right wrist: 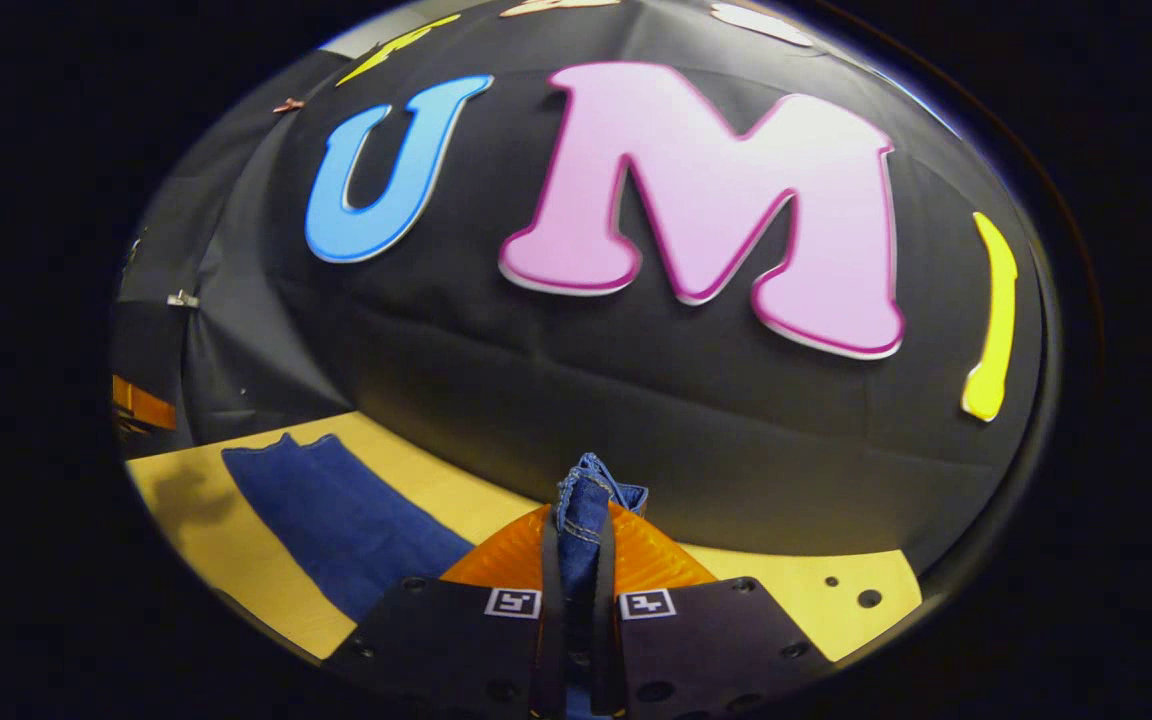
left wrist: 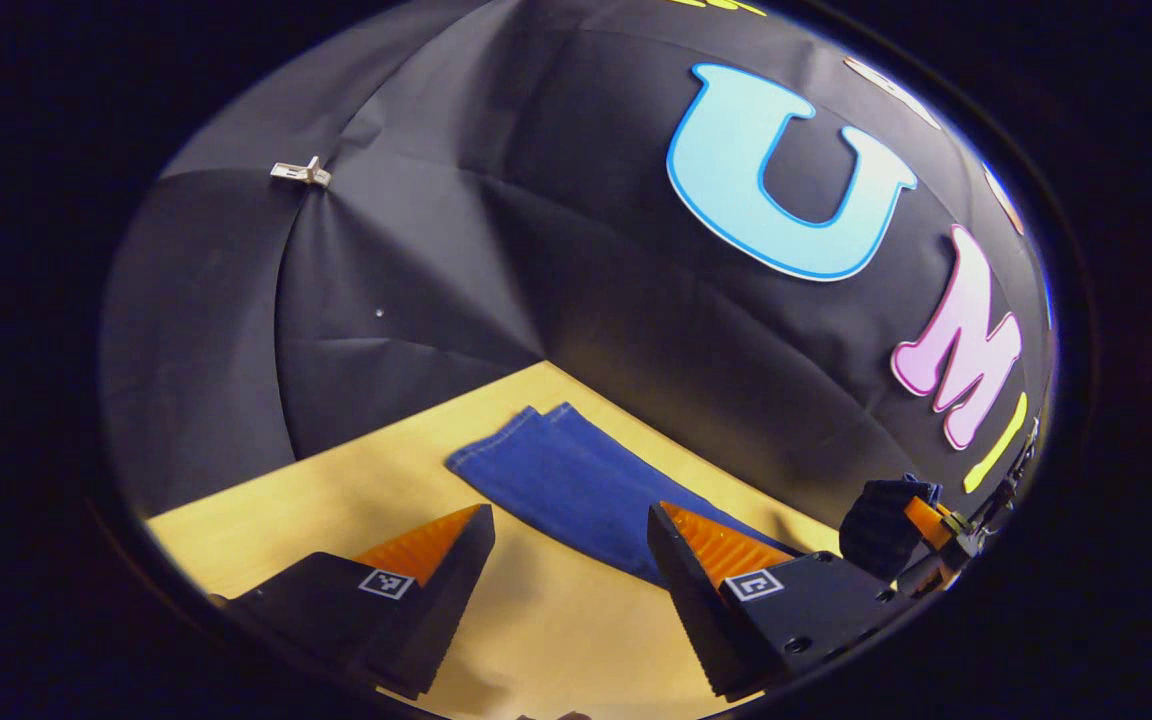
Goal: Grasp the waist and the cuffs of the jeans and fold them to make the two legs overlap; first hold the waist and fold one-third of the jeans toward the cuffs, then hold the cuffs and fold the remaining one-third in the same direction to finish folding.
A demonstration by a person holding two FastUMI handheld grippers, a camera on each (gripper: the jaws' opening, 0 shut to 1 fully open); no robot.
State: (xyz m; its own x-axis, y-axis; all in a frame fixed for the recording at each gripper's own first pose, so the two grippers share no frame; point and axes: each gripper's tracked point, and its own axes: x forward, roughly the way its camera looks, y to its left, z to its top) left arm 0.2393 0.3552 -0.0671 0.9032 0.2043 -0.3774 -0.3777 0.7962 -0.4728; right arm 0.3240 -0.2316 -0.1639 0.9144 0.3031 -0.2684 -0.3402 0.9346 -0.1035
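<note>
In the left gripper view, the left tool (left wrist: 568, 545) sits at the bottom of the frame with its two fingers (left wrist: 441, 590) spread wide apart and nothing between them; bare table (left wrist: 556, 640) shows through the gap. Just beyond the fingertips, the jeans (left wrist: 576, 480) lie flat on the table as a long blue strip, running from the cuffs near the centre of the frame down toward the lower right, where the cloth passes behind the right-hand finger. Farther off, at the lower right edge, the right tool (left wrist: 936, 525) shows small and partly cut off, with a dark-gloved hand (left wrist: 881, 525) around it; from here I cannot tell how its fingers stand. Behind everything hangs the booth's black cloth wall (left wrist: 496, 230), pinned by a small clip (left wrist: 301, 172) in the upper left.

In the right gripper view, the right tool (right wrist: 577, 560) at the bottom centre is closed on a bunched fold of the jeans (right wrist: 584, 515), both fingers pressing the denim, which sticks up above the fingertips with its stitched edge showing. To the lower left, the rest of the jeans stretches flat across the table (right wrist: 786, 590) toward the left edge of the frame. At the lower right, the table carries a few small round holes (right wrist: 868, 598). The black wall rises behind.
</note>
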